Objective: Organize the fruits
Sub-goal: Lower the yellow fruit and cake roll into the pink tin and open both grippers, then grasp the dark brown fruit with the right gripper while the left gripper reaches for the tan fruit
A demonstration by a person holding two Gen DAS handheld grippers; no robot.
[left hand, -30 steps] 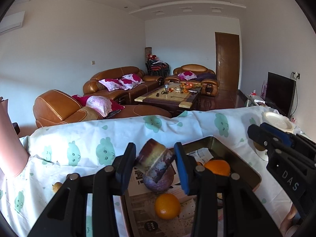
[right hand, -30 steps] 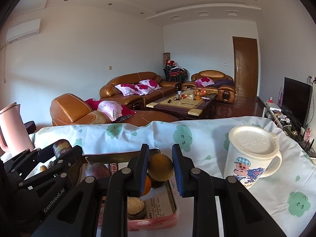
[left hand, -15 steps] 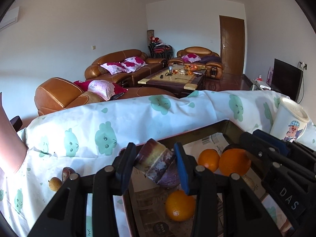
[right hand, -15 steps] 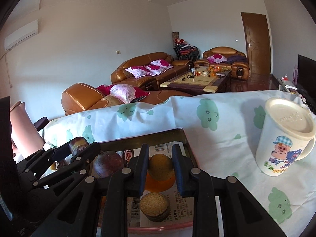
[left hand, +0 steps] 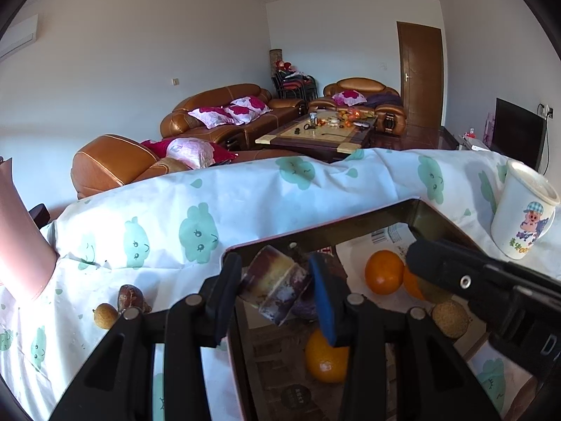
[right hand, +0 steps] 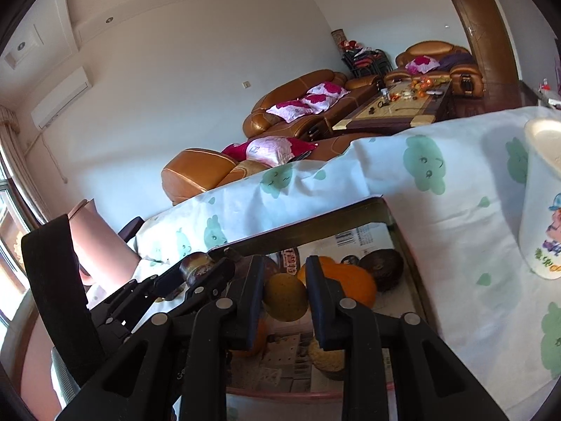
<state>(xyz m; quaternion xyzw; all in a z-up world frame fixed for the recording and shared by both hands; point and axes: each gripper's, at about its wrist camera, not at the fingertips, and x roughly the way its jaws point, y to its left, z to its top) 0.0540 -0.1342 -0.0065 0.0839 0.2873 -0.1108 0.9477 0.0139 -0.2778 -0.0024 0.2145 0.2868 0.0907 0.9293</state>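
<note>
My left gripper [left hand: 277,287] is shut on a purple and yellow sugarcane piece [left hand: 275,286] and holds it over the left part of the tray [left hand: 315,236]. My right gripper [right hand: 284,296] is shut on a round yellow-brown fruit [right hand: 285,297] low over the tray [right hand: 315,221]. In the tray lie oranges [left hand: 384,272] [left hand: 326,359], a rough brown fruit [left hand: 450,317] and a dark round fruit [right hand: 382,268]. The right gripper shows as a black arm [left hand: 491,291] in the left wrist view.
A small yellow fruit [left hand: 104,315] and a dark brown fruit [left hand: 130,298] lie on the cloth left of the tray. A white cartoon mug [left hand: 524,212] stands right of the tray. A pink jug [left hand: 17,238] stands at the far left. Sofas lie beyond the table.
Both grippers have come down lower and closer over the tray with their fruit still held. The right gripper has tilted to the left.
</note>
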